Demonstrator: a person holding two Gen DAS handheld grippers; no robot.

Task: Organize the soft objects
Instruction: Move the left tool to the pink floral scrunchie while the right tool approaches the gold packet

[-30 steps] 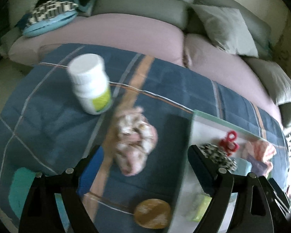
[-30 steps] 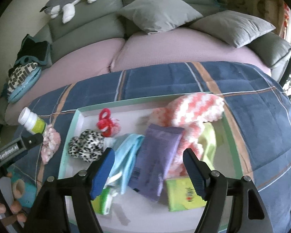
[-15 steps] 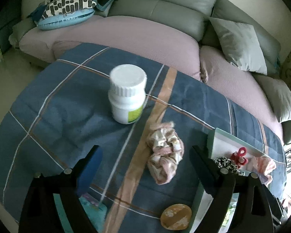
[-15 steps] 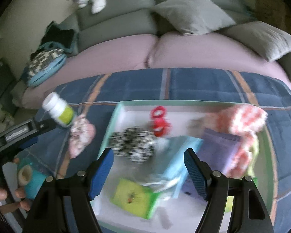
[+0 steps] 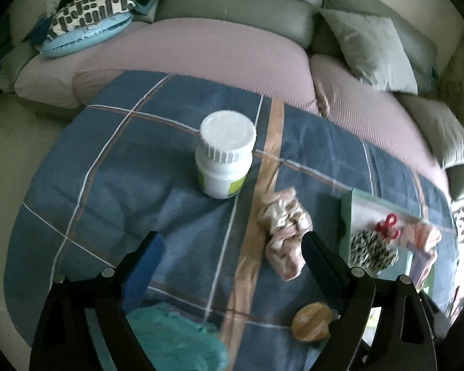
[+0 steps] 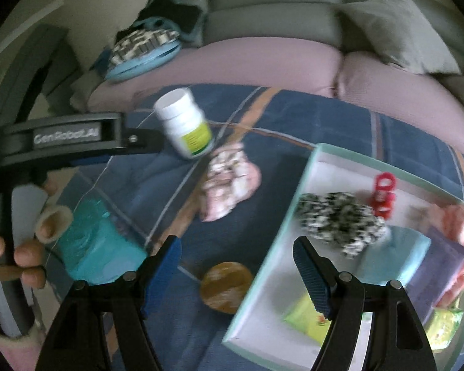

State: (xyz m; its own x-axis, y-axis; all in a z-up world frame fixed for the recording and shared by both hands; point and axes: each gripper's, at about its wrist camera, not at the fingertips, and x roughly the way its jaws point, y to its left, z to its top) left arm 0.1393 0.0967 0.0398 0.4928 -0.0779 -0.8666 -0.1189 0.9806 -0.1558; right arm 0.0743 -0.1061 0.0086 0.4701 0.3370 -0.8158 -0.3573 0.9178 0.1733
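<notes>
A pink-and-white scrunchie (image 5: 283, 235) (image 6: 230, 182) lies on the blue plaid blanket, left of a mint-rimmed tray (image 6: 263, 275) (image 5: 346, 216). Inside the tray are a leopard scrunchie (image 6: 340, 222) (image 5: 372, 250), a red hair tie (image 6: 383, 194), a pink knitted piece (image 6: 461, 225), a light blue cloth (image 6: 396, 256), a purple pack and green packs (image 6: 309, 318). My left gripper (image 5: 230, 247) hangs open above the blanket, the pink scrunchie just inside its right finger. My right gripper (image 6: 236, 255) is open over the tray's left rim, nothing between its fingers.
A white pill bottle (image 5: 224, 154) (image 6: 185, 123) stands beyond the pink scrunchie. A round tan disc (image 6: 225, 287) (image 5: 312, 321) and a teal bundle (image 6: 99, 247) (image 5: 176, 340) lie near the blanket's front. A sofa with grey cushions (image 5: 368, 43) lies behind. A hand (image 6: 18, 247) holds the left gripper.
My right gripper has swung left and rolled, from over the tray's middle to its left rim. My left gripper has drawn back, so bottle and scrunchie sit further right in its view.
</notes>
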